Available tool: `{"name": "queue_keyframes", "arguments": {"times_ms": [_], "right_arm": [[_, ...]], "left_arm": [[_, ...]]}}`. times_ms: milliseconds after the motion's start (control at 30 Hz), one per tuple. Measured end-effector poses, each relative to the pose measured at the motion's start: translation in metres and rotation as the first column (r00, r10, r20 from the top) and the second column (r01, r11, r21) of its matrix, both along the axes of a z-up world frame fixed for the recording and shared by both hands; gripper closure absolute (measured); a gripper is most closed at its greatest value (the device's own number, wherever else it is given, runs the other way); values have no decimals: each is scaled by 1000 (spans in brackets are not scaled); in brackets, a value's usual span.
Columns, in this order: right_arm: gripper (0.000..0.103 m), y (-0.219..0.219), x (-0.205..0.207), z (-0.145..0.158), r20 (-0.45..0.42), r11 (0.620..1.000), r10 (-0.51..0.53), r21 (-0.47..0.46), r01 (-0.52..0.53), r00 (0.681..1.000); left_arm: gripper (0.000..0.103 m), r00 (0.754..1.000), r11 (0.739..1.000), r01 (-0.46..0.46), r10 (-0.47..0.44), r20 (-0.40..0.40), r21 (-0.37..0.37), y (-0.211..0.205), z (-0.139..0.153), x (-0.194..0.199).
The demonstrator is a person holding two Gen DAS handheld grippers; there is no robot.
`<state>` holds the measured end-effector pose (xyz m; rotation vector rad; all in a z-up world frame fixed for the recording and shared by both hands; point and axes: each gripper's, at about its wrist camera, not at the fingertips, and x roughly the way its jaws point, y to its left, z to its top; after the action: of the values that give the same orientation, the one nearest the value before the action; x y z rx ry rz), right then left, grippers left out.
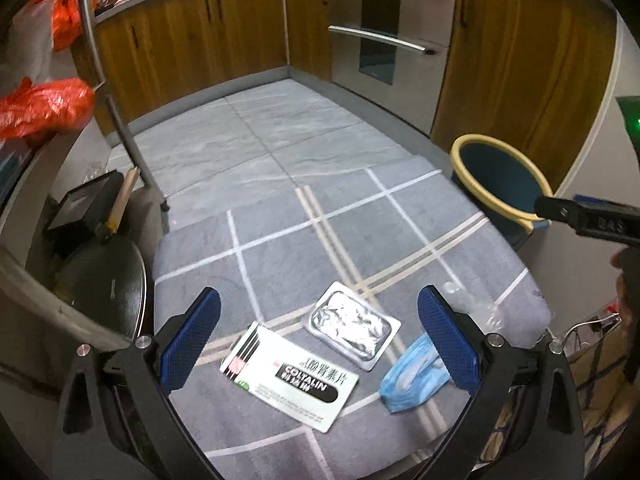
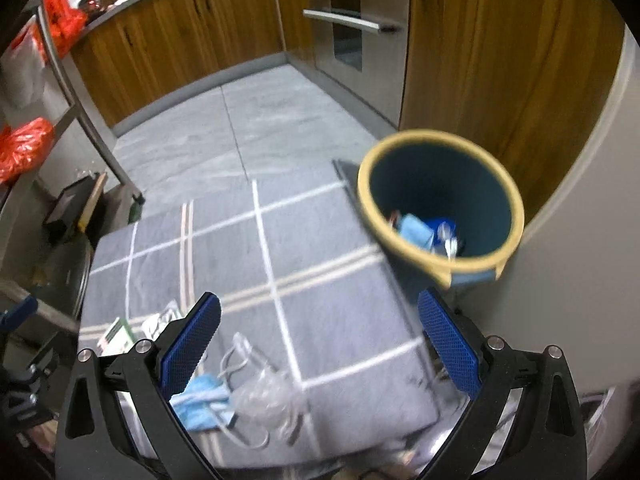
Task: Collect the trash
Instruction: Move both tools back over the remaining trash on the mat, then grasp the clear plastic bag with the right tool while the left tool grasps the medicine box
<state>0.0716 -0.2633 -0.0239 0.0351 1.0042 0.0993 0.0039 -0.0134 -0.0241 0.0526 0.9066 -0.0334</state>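
Note:
On the grey checked cloth (image 1: 280,264) lie a white Coltalin medicine box (image 1: 290,378), a silver foil blister pack (image 1: 354,326) and a crumpled blue face mask (image 1: 412,380). My left gripper (image 1: 319,344) hangs open just above them, with the box and the blister between its blue pads. The blue bin with a yellow rim (image 2: 440,200) holds blue scraps and stands at the cloth's right edge. My right gripper (image 2: 319,344) is open and empty, short of the bin. Below it lie clear plastic wrap (image 2: 266,394) and the mask (image 2: 200,400).
Wooden cabinets (image 1: 192,44) and a steel oven (image 1: 384,28) line the far side of the grey tiled floor. A metal rack with red plastic bags (image 1: 44,108) stands at left, a black pan lid (image 1: 108,280) beside the cloth. Cables (image 1: 588,328) lie at right.

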Motion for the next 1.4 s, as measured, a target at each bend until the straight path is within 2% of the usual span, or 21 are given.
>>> {"name": "queue_keyframes", "arguments": {"times_ms": [200, 300, 467, 700, 1167, 1267, 1400], "right_arm": [[5, 20, -21, -13, -29, 998, 41, -55, -42, 999], [5, 31, -27, -23, -58, 996, 69, -58, -72, 996], [5, 40, -33, -35, -86, 994, 82, -67, -88, 993], [5, 33, -33, -59, -141, 998, 24, -55, -32, 990], [5, 44, -40, -81, -194, 995, 63, -61, -76, 979], [5, 43, -40, -82, -195, 996, 56, -61, -69, 979], [7, 42, -39, -85, -204, 996, 54, -62, -68, 977]], "left_arm": [[6, 988, 993, -95, 86, -130, -67, 13, -40, -3], [6, 975, 987, -156, 150, -166, -28, 14, -60, -8], [6, 960, 973, -227, 231, -161, 44, 17, -78, -12], [6, 919, 930, -364, 349, -181, -55, 34, -96, -4], [6, 875, 914, -406, 385, -294, -11, 33, -134, 6], [6, 864, 902, -429, 395, -313, -43, 35, -139, 7], [6, 859, 904, -426, 386, -336, -50, 37, -146, 11]]}}
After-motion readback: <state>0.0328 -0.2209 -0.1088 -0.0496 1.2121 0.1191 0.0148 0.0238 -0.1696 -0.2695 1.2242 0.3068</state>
